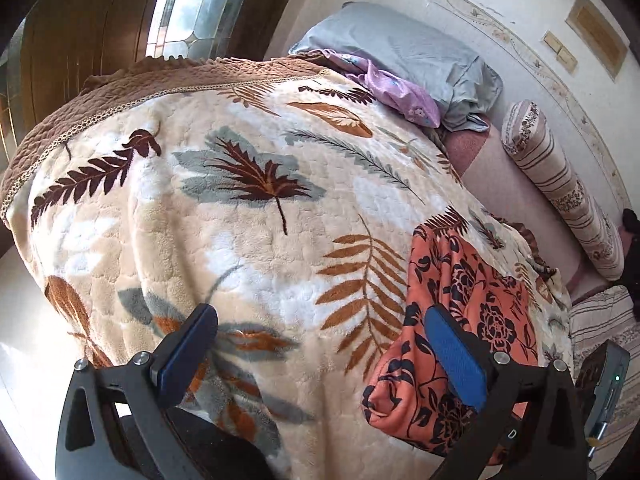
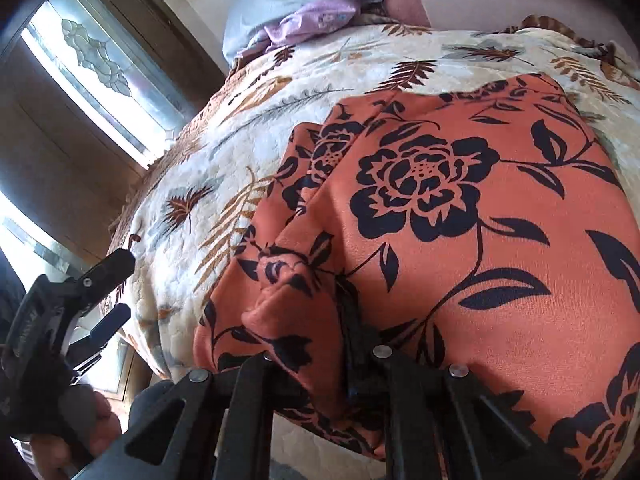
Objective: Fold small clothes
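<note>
Orange fabric printed with black roses, a small garment point(image 2: 460, 216), is seen lying on a cream fleece blanket point(image 1: 240, 216) patterned with brown and grey leaves, near the blanket's front edge. A bunched fold at its near edge is pinched between the closed fingers of the right gripper point(image 2: 344, 304). The left gripper point(image 1: 316, 344) is held with its blue-padded fingers point(image 1: 456, 352) spread wide over the blanket, nothing between them, the garment just beside one pad. A grey pillow point(image 1: 404, 48) and a lilac cloth point(image 1: 396, 88) are seen at the far end.
</note>
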Available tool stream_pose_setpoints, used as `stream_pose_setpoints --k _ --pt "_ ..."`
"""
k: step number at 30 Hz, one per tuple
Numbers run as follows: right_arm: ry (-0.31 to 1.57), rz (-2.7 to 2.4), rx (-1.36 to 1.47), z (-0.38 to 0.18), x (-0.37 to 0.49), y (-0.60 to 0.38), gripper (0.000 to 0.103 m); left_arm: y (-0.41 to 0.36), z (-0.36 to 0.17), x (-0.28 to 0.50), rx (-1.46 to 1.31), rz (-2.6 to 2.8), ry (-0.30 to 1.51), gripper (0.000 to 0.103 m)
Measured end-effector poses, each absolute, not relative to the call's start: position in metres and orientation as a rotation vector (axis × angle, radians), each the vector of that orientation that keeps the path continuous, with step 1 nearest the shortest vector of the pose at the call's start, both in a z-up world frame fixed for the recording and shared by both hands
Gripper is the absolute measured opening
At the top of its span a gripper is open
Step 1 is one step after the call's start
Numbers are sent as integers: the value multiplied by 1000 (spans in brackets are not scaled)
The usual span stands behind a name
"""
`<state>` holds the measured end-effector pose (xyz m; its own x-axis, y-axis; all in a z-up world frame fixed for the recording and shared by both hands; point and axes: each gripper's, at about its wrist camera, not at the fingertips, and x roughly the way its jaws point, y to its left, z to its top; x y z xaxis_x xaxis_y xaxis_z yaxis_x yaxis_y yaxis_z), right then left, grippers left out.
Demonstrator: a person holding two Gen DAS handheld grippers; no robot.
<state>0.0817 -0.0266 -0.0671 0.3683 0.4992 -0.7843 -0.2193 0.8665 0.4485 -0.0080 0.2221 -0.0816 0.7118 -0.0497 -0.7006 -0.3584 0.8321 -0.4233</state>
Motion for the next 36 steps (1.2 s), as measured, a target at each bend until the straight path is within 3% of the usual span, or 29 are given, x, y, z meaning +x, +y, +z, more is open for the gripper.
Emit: stream_pose_setpoints --k 8,19,21,22,23,30,36 --pt "1052 501 420 -43 79 -50 13 171 -66 50 -731 -315 855 103" --pt "1021 524 402 -40 69 -47 13 125 -101 159 -812 -419 1206 102" --pt "1023 524 407 -40 67 -49 13 117 -106 164 -800 -413 1231 74" --pt "1024 524 407 -40 66 -50 13 114 -107 166 -771 -415 1237 38" --pt "1021 519 403 -39 65 -50 13 112 -105 167 -728 -393 1244 13" --pt "967 567 344 -13 51 -37 13 125 -40 125 -590 -460 975 14" --pt "1117 593 223 -54 47 1 19 162 -121 131 -643 -322 1136 15"
